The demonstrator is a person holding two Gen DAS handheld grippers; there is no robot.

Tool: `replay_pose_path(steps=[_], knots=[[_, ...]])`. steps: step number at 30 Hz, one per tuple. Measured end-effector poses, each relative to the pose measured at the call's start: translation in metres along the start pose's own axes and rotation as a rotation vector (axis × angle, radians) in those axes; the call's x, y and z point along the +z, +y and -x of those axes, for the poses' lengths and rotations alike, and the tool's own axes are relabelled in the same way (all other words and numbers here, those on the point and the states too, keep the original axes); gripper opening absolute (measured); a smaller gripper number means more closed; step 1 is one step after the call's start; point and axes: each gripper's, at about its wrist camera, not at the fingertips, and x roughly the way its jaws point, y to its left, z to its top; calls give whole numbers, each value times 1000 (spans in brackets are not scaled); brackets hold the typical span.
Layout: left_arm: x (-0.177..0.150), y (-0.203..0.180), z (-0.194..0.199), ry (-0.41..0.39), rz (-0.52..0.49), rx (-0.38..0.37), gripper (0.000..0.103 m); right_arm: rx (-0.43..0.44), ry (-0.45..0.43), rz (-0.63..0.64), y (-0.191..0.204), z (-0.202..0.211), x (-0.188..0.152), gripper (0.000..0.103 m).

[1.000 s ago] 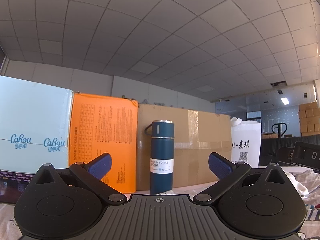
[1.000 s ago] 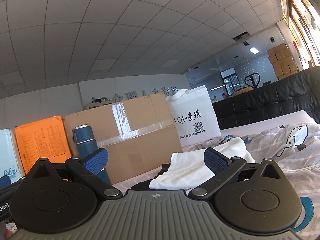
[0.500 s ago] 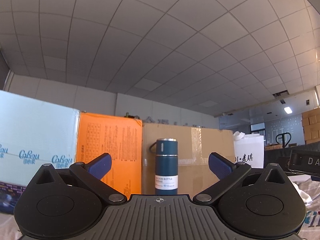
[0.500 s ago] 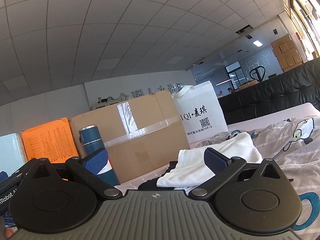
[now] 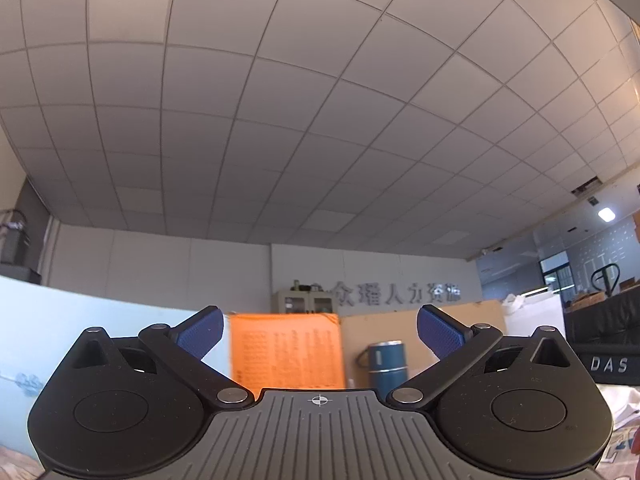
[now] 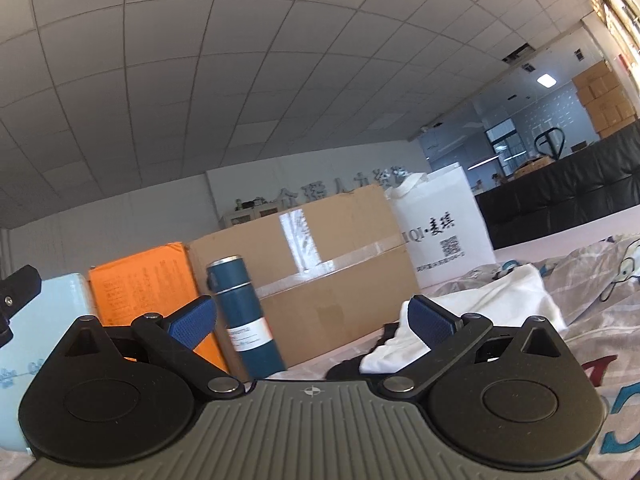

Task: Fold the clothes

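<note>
A white garment [image 6: 508, 300] lies crumpled on a dark garment [image 6: 348, 368] on the printed bed sheet [image 6: 592, 292], in the right wrist view just right of my right gripper [image 6: 310, 320]. The right gripper is open and empty, above the sheet and aimed at the boxes. My left gripper [image 5: 320, 334] is open and empty, tilted up toward the ceiling. Only a bit of pale cloth [image 5: 624, 408] shows at the lower right of the left wrist view.
A blue vacuum bottle [image 6: 244, 316] stands before a cardboard box [image 6: 320, 264]. An orange box [image 6: 148, 280], a pale blue box [image 6: 44, 320] and a white bag [image 6: 444, 228] line the back. A black sofa [image 6: 560, 196] is at the right.
Both grippers have tilted upward, the left far more, so the ceiling fills its view and the bottle and boxes sit lower. Both stay open and empty.
</note>
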Motion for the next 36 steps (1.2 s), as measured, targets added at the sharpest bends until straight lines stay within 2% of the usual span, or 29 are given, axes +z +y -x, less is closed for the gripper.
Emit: replay_pose_path(steps=[6, 10, 15, 21, 24, 27, 29, 33, 36], knots=[[26, 39, 29, -29, -52, 119, 103, 169, 78, -91, 46, 13, 14, 103], [46, 73, 49, -61, -57, 224, 103, 315, 102, -64, 98, 18, 23, 103], [71, 129, 67, -72, -17, 374, 103, 499, 143, -49, 167, 28, 28, 103], [104, 195, 100, -115, 9, 544, 103, 679, 177, -18, 246, 48, 21, 103], [117, 247, 123, -137, 140, 636, 103, 754, 227, 12, 284, 59, 14, 103], [113, 309, 154, -126, 316, 685, 103, 843, 284, 42, 322, 69, 4, 103], [103, 343, 172, -112, 417, 683, 103, 900, 311, 73, 347, 78, -5, 103], [51, 397, 212, -142, 656, 662, 103, 1013, 364, 175, 398, 94, -27, 103], [22, 422, 233, -123, 755, 683, 103, 1108, 379, 283, 435, 102, -55, 103]])
